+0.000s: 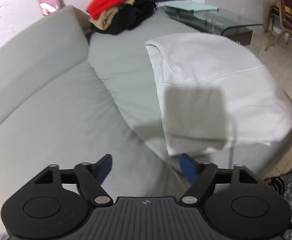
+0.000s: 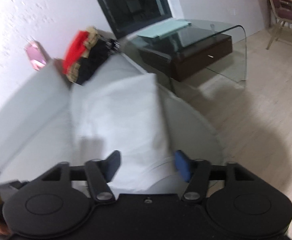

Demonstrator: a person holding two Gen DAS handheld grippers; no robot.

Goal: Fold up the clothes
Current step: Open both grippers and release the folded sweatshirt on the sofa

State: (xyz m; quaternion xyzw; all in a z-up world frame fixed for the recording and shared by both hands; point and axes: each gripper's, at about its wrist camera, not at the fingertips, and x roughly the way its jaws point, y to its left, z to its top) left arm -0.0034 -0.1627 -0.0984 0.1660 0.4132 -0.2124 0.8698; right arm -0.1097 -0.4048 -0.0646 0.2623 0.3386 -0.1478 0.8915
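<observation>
While both grippers hang above the sofa (image 1: 45, 76), neither grasps anything. On the left gripper (image 1: 146, 166) the blue pads (image 1: 189, 169) stand wide apart, and only grey cushion and the near corner of the white garment (image 1: 216, 84) show between them. The right gripper (image 2: 146, 165) is released too; its pads (image 2: 181, 165) stand apart above the near end of the garment, not pressing on it.

The garment lies folded on the seat, along the front edge of the sofa. Its far corner reaches close to the glass table (image 2: 216, 34). On the back side of the garment the seat is bare up to the backrest. At the far end of the sofa sits a pile of clothes (image 1: 121, 10), red, tan and black, well apart from the garment. Beyond the front edge the floor (image 2: 256, 100) is open as far as the chair (image 2: 282, 10).
</observation>
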